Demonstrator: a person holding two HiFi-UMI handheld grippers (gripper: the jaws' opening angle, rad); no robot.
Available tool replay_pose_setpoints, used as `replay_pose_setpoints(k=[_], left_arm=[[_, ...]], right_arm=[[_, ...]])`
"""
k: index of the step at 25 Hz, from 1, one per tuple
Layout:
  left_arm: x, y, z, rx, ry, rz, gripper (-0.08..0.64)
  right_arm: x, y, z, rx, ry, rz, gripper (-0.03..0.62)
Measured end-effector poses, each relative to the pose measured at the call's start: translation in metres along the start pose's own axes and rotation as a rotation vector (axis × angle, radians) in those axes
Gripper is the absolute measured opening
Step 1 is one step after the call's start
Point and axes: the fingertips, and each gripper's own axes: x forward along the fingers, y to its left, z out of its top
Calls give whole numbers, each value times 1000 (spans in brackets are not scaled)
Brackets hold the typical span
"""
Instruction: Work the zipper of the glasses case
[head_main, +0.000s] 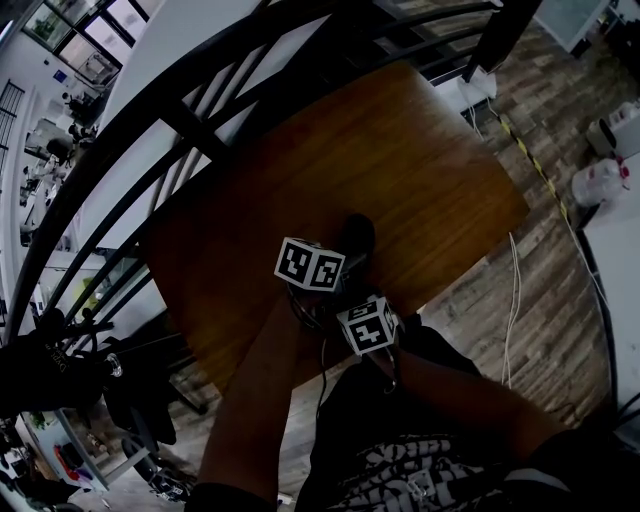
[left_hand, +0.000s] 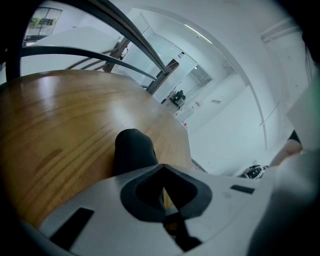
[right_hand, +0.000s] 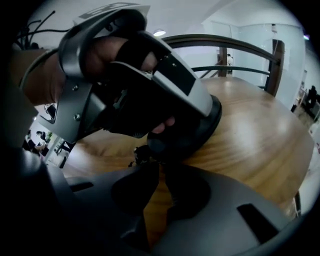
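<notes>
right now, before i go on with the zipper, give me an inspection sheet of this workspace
surface: wooden table, nothing spilled on it that shows.
job's things: dark glasses case lying flat on the table near the person's edge; its zipper is too dark to read.
clutter: nothing seen on the table.
grippers: left gripper has its jaws together at the tips, right against the case. right gripper has its jaws narrowed at the case's near end; whether they pinch anything cannot be told.
cables: white cables on the floor to the right of the table.
surroundings: curved railing behind the table, plank floor, white jugs at far right.
</notes>
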Motion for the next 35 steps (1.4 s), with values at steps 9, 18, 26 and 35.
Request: replay_pose_setpoints(k=[9,18,26,35], left_arm=[[0,-1,1,18,-10,11,5],[0,0,2,2,5,9,5],[0,2,1,-3,2,17,5],[-1,4,2,-14,-22,16,5]], right_arm=[[-3,-27,-2,20,-1,-68,38],[-11,-16,3,-43,8,-2,2],[2,-2,0,65,27,29,82],[1,-6,1,-35,9,-6,43]])
